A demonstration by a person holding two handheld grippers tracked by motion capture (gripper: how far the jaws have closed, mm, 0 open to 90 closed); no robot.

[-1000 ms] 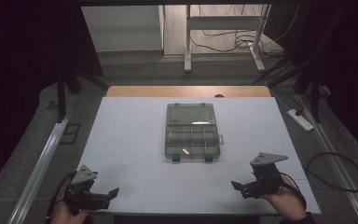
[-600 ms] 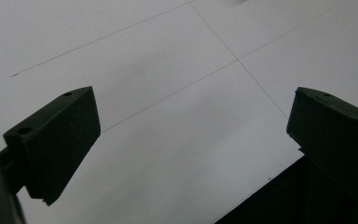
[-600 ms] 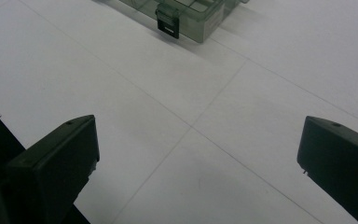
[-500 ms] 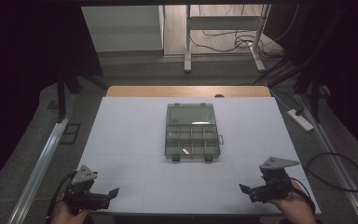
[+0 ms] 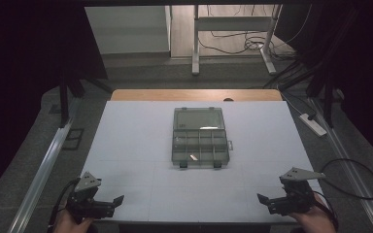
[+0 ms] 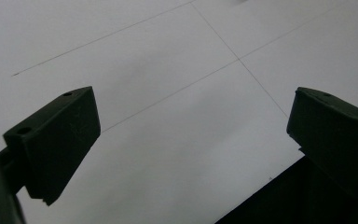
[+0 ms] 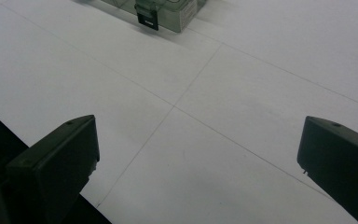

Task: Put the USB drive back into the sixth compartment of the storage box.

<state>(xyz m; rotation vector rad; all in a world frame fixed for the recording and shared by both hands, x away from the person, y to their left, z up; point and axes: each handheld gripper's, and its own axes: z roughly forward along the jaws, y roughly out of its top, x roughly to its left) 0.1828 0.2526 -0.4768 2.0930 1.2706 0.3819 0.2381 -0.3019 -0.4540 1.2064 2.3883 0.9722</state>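
Two hand-held black grippers, left gripper (image 5: 118,199) and right gripper (image 5: 261,198), each topped by a grey three-cornered plate and trailing a thin black cable. Blocky, wedge-shaped matt black jaws, faintly scuffed. Small round screw holes sunk in the upper face of each jaw. Bare hands (image 5: 70,223) wrapped around the dark bodies.

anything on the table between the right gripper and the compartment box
Nothing: in the high view, bare white table separates the right hand-held gripper from the clear compartment box. The right gripper view shows bare surface too.
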